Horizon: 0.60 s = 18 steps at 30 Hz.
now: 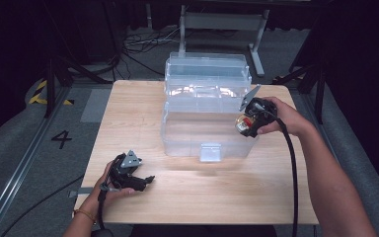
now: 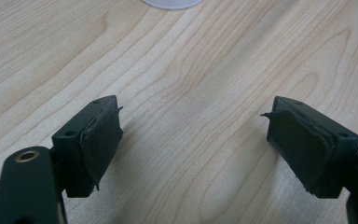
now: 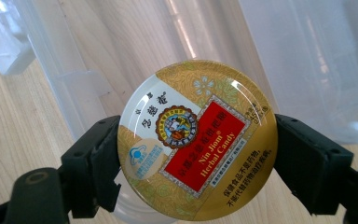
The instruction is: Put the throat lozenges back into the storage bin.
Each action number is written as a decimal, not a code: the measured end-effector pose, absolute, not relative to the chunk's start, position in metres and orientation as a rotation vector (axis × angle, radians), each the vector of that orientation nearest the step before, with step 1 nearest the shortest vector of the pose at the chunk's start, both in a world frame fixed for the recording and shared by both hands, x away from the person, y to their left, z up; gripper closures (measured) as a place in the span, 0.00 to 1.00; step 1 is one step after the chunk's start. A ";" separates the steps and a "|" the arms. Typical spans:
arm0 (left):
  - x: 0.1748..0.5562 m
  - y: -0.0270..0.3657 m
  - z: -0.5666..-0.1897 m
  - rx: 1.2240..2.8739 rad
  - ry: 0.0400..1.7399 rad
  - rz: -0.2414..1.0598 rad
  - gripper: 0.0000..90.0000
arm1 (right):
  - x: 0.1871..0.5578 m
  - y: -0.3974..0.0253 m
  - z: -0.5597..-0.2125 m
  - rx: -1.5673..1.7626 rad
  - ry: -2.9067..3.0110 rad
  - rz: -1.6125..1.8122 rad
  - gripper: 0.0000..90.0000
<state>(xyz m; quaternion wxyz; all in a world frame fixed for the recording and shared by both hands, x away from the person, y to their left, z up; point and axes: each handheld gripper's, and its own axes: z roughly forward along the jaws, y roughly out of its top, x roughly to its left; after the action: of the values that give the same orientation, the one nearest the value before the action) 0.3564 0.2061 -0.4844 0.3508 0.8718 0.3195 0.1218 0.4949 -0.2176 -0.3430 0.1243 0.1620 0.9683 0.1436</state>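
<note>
Right tool (image 3: pixel 198 154) gripped round candy tin (image 3: pixel 197 140) by its edges, right of centre, at clear plastic box (image 1: pixel 205 116) (lid up). Left tool (image 2: pixel 193 140) spread wide, empty, lower left on tabletop (image 1: pixel 227 187).

A light wooden table (image 1: pixel 128 106) stands on a grey floor (image 1: pixel 24 143). The number 4 (image 1: pixel 61 138) is marked in black on the floor left of the table, and yellow-and-black hazard tape (image 1: pixel 40 92) lies farther back on that side. Behind the table, loose black cables (image 1: pixel 138 47) trail across the floor beside the pale metal legs of a frame (image 1: pixel 222 22). A dark stand leg (image 1: pixel 54 79) rises at the left
</note>
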 end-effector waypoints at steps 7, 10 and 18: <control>0.356 0.206 -0.484 2.257 0.828 0.315 0.20 | 0.501 -0.216 -0.351 0.468 2.859 0.410 0.22; 0.356 0.206 -0.484 2.257 0.827 0.316 0.20 | 0.505 -0.216 -0.355 0.465 2.864 0.415 0.22; 0.356 0.206 -0.484 2.257 0.828 0.316 0.20 | 0.507 -0.213 -0.363 0.413 2.902 0.387 0.22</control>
<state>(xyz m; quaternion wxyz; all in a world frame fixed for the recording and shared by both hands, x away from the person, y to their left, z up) 0.3564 0.2061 -0.4844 0.3509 0.8717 0.3196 0.1219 0.5072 -0.2126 -0.3629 0.0924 0.1393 0.9773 0.1304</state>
